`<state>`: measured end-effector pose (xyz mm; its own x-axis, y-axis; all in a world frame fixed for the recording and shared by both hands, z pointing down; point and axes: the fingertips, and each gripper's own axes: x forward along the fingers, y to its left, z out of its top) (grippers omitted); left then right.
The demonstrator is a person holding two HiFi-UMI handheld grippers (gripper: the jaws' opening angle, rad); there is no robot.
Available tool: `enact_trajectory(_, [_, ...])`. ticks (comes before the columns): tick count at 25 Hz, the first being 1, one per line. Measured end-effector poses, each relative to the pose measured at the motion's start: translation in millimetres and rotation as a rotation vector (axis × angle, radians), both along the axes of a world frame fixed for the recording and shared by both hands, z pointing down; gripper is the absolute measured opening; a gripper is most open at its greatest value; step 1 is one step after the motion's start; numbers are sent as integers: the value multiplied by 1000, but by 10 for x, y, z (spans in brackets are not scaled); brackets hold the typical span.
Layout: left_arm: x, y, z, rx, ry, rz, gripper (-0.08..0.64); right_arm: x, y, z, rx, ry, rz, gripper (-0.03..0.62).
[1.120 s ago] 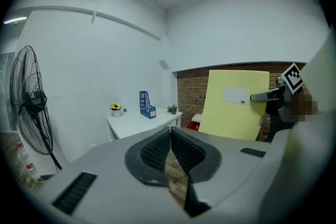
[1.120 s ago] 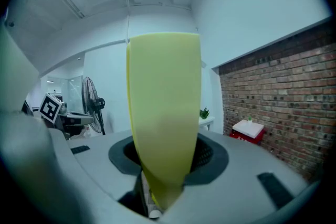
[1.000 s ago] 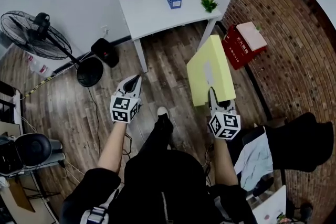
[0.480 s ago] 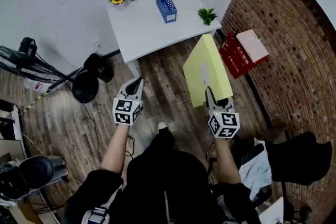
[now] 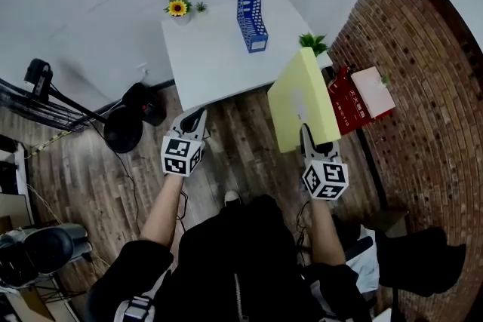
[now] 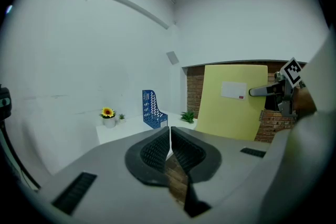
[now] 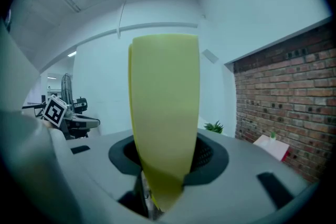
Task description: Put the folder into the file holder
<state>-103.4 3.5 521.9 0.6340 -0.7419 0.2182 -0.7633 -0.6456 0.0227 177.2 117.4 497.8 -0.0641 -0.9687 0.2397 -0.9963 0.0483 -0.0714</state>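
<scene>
My right gripper is shut on the lower edge of a thick yellow folder, which stands upright over the wooden floor near the white table's right corner. In the right gripper view the folder rises edge-on between the jaws. The left gripper view shows the folder at the right. The blue file holder stands upright on the white table ahead; it is also in the left gripper view. My left gripper is shut and holds nothing, out in front of the table's near edge.
A sunflower pot and a small green plant sit on the table. A red box leans by the brick wall on the right. A fan base and a black chair stand at the left.
Both grippers and the folder have come closer to the white table; the table and file holder now sit nearer in the head view. The grip on the folder is unchanged.
</scene>
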Motion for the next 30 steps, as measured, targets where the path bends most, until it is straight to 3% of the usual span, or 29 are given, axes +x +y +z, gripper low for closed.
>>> enact_trajectory(13, [52,-934,59,-8,-7,-137,29,286,-1212,130,-12,-15,-107,170])
enact_trajectory(22, [540,-1771,-45,-17,-13,-243,29,871,-2212,118,-36,-6,-193,170])
enact_trajectory(30, [804,-2179,-124,-16,-20,-298,29,1324,-2691,161,-53,-7,-216,170])
